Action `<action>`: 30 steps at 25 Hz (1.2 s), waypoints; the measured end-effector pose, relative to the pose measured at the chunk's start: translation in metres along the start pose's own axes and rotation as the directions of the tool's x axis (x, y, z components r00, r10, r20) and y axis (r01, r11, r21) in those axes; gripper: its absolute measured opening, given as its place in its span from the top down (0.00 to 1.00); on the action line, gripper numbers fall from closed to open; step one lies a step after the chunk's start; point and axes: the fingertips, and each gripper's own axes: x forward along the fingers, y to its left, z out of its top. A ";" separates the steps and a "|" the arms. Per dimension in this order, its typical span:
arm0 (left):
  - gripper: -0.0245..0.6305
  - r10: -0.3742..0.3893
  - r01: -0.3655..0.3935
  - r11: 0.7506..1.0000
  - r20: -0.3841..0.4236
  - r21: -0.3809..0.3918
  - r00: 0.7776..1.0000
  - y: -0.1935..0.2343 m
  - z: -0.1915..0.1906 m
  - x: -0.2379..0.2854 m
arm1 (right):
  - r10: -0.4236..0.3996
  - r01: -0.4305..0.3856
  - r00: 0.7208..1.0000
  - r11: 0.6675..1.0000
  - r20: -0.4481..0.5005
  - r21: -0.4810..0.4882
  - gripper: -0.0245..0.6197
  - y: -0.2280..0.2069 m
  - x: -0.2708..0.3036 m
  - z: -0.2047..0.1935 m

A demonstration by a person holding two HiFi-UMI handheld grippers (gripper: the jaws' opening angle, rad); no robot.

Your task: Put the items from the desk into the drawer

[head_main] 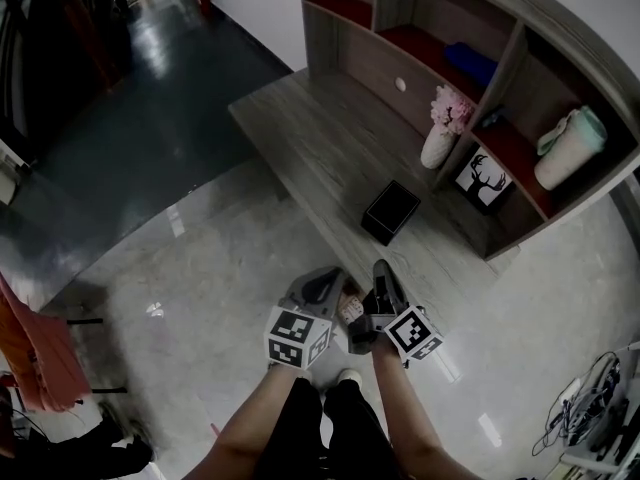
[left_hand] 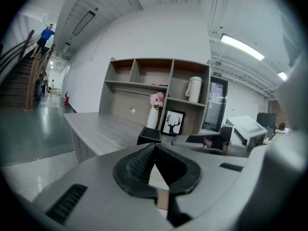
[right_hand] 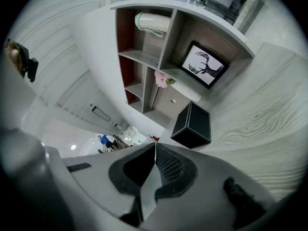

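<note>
The left gripper (left_hand: 154, 148) and right gripper (right_hand: 155, 147) are both clenched on nothing, side by side near the desk (head_main: 300, 133) edge. The black box (head_main: 390, 211) sits just ahead on it; open one gripper early, then straddle its sides squarely

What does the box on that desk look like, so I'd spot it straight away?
Find the long grey wooden desk with the shelf unit at its back. The box sits alone on the open desktop, in front of the white vase and deer picture. It is the only black cube.
</note>
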 end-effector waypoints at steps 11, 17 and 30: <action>0.95 0.037 -0.038 0.999 -0.031 -0.016 0.999 0.020 -0.015 0.006 | 0.003 -0.020 0.998 0.959 0.061 0.284 0.94 -0.030 0.028 0.002; 0.95 0.054 -0.055 0.998 -0.048 -0.023 0.997 0.034 -0.025 0.007 | 0.018 -0.042 0.997 0.940 0.075 0.338 0.94 -0.035 0.043 0.001; 0.95 0.059 -0.064 0.997 -0.091 -0.053 0.994 0.053 -0.048 0.012 | 0.014 -0.057 0.994 0.918 0.112 0.392 0.82 -0.054 0.078 -0.006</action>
